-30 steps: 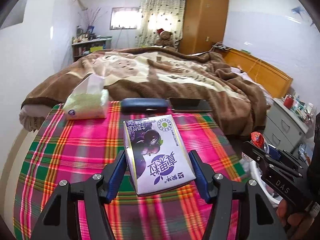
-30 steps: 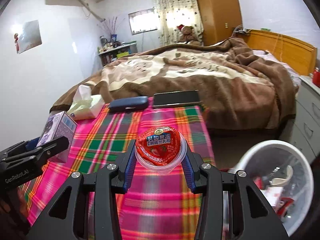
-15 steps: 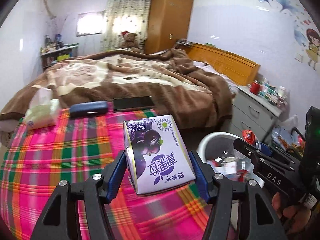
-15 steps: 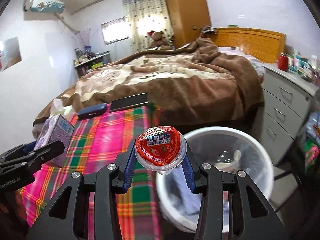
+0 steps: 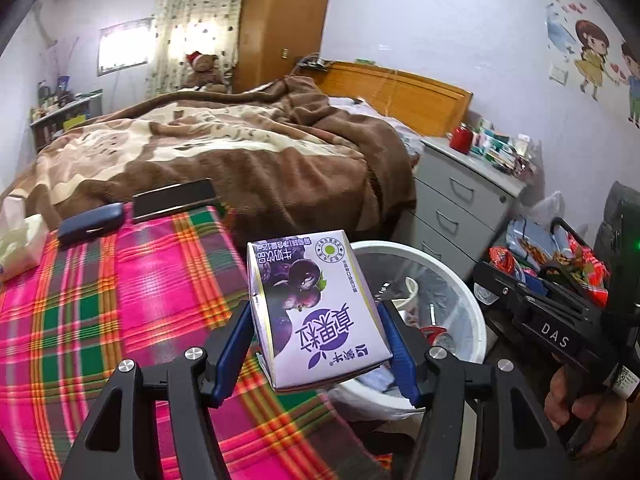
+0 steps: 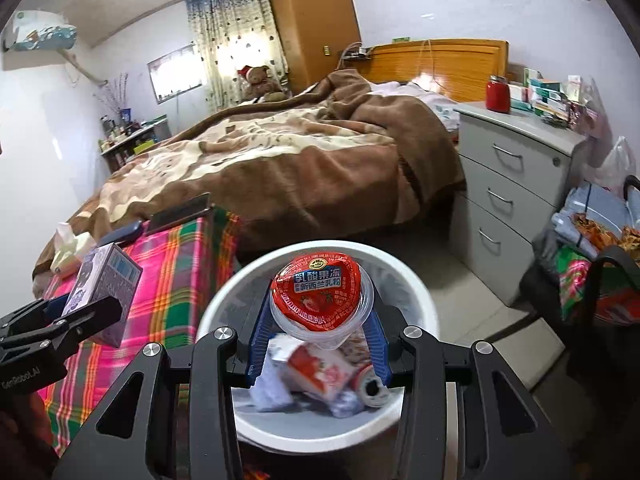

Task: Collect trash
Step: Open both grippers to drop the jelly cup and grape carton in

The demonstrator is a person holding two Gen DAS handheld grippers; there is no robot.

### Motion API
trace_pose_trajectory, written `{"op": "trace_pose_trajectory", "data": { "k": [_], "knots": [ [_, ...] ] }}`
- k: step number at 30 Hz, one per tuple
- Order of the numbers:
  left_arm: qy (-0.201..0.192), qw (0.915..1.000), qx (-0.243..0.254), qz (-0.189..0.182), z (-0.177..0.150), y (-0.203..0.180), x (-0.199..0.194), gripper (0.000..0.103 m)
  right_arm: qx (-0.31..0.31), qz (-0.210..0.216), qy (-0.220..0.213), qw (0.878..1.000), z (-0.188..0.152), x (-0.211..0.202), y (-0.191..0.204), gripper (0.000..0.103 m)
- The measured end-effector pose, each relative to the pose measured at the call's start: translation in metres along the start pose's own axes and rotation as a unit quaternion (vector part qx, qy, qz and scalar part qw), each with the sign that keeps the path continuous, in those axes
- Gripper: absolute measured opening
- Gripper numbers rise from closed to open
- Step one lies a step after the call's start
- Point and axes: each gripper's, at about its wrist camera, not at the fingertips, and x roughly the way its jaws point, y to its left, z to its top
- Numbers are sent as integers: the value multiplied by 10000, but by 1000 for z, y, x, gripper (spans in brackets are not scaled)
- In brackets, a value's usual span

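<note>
I had swung both hands right off the plaid table [image 5: 120, 280], my right gripper [image 6: 318, 340] clamping the jelly cup [image 6: 322, 294] above the bin [image 6: 416, 292], my left gripper [image 5: 316, 344] gripping the milk carton [image 5: 316, 312] at its near rim, both ready to drop.

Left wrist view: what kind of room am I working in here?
A bedroom in a home, most likely. A bed with a brown blanket fills the middle, a wooden wardrobe stands in the far corner, and a grey drawer unit sits beside the headboard.
</note>
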Motion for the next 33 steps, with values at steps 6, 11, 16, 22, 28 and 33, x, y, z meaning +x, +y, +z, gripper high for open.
{"op": "trace_pose_trajectory", "data": {
  "k": [6, 11, 16, 22, 28, 33],
  "knots": [
    [232, 9994, 164, -189, -3, -26, 26, 63, 67, -67, 151, 9998, -2, 5, -21, 43],
    [537, 9980, 190, -261, -11, -37, 53, 63, 64, -20, 376, 9993, -5, 18, -31, 43],
    [703, 9972, 107, -232, -14, -40, 74, 63, 39, -4, 624, 9980, -8, 32, -35, 44],
    [763, 9966, 68, -302, -14, -40, 82, 63, 51, 47, 786, 9969, -11, 36, -40, 52],
    [783, 9964, -1, -312, -14, -38, 82, 64, 84, 76, 747, 9971, -11, 31, -40, 62],
    [707, 9970, -13, -304, -16, -38, 73, 66, 123, 83, 660, 9977, -10, 22, -40, 62]
  ]
}}
